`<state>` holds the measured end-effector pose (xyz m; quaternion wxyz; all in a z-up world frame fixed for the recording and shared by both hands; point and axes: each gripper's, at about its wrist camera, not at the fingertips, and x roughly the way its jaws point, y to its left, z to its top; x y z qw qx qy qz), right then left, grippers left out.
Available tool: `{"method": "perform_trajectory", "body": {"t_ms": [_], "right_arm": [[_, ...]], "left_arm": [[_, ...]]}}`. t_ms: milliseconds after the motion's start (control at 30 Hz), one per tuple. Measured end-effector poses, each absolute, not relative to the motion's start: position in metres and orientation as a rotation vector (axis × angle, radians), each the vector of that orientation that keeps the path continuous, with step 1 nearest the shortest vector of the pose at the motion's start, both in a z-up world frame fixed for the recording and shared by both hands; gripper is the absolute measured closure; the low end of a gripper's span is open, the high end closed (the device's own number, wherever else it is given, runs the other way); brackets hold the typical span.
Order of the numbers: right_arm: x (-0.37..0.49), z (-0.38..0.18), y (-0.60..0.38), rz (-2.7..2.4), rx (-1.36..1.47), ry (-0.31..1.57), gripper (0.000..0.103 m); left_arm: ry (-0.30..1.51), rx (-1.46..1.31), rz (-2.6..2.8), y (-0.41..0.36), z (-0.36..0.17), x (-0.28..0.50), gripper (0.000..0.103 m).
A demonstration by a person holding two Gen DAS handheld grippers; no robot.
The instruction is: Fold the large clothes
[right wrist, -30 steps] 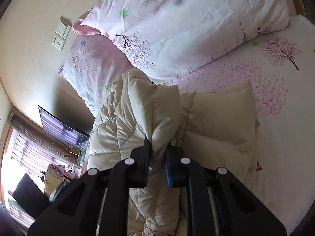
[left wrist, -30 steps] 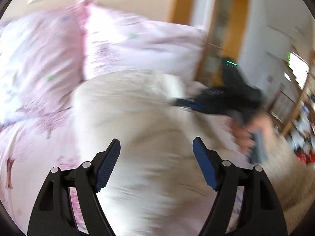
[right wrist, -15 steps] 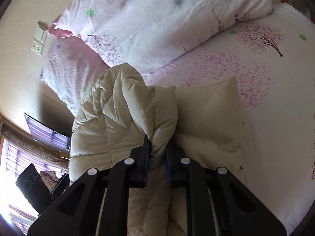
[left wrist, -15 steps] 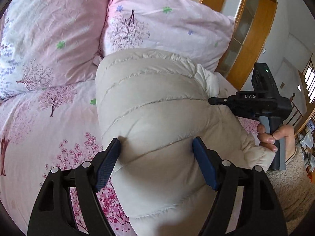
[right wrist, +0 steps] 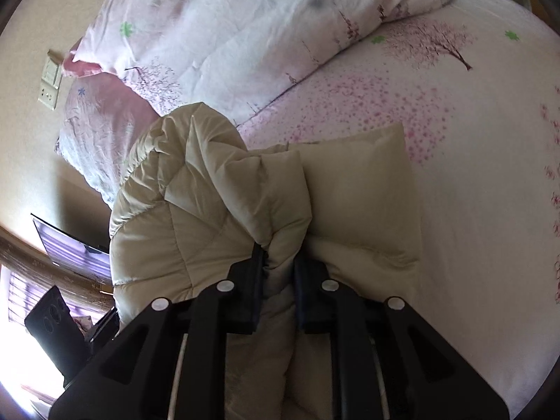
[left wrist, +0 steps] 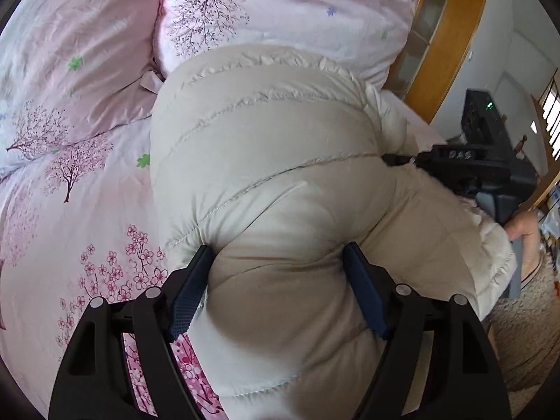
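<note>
A large cream quilted puffer jacket (left wrist: 273,161) lies bunched on a pink floral bed. My left gripper (left wrist: 278,266) is open, its blue pads straddling a thick roll of the jacket that bulges between them. My right gripper (right wrist: 278,262) is shut on a fold of the jacket (right wrist: 210,210) and holds it raised above the bed; it also shows in the left wrist view (left wrist: 465,168) at the jacket's far right side, with a hand on its handle.
Two pink floral pillows (left wrist: 280,10) lie at the head of the bed, just behind the jacket. The floral bedsheet (right wrist: 472,161) spreads right of the jacket. A wooden door frame (left wrist: 444,38) and a wall socket (right wrist: 49,84) are beyond.
My left gripper has moved forward and down so its open pads now straddle the jacket's roll. My right gripper keeps its hold on the fold and has shifted slightly.
</note>
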<state>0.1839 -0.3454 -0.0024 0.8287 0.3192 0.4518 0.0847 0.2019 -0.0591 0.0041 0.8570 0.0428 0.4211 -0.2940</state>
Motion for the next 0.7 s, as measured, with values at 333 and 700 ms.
{"method": "perform_trajectory", "body": {"t_ms": [333,700], "right_arm": [[0.074,0.072,-0.317,0.246,0.413,0.687,0.062],[0.044,0.012,-0.283,0.208,0.304,0.835,0.077]], "left_arm": [[0.759,0.094,-0.622,-0.035,0.032,0.160,0.026],[0.824,0.098,-0.663,-0.038,0.014,0.147,0.023]]}}
